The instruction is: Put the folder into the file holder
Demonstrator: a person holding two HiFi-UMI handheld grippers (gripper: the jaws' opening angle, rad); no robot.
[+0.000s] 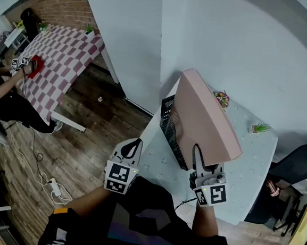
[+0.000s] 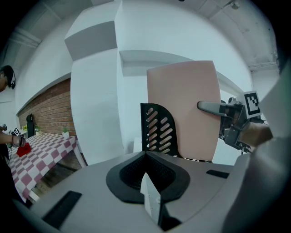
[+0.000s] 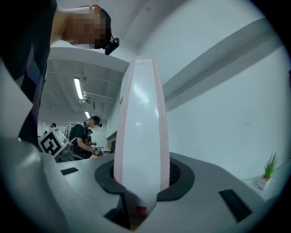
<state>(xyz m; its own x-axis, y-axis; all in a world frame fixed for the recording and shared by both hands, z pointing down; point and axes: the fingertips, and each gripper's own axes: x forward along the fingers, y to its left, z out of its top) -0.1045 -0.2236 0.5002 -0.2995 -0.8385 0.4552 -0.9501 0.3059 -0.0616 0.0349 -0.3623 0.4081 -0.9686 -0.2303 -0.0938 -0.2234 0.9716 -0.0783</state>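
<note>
A large pink folder (image 1: pixel 204 118) stands tilted over the white table, and my right gripper (image 1: pixel 198 150) is shut on its near edge. In the right gripper view the folder's edge (image 3: pixel 141 132) rises straight out from between the jaws. The black slotted file holder (image 1: pixel 169 128) stands at the table's left edge. In the left gripper view the folder (image 2: pixel 186 109) has its lower part behind the holder's slotted side wall (image 2: pixel 158 129); how deep it sits I cannot tell. My left gripper (image 1: pixel 131 147) hovers left of the holder, shut, apart from both.
The white table (image 1: pixel 246 159) carries a small potted plant (image 1: pixel 260 127) and a colourful object (image 1: pixel 221 98) at its far side. A white pillar (image 1: pixel 128 42) stands just behind the holder. A checked table (image 1: pixel 63 53) with a person is far left. A dark chair (image 1: pixel 299 161) is at the right.
</note>
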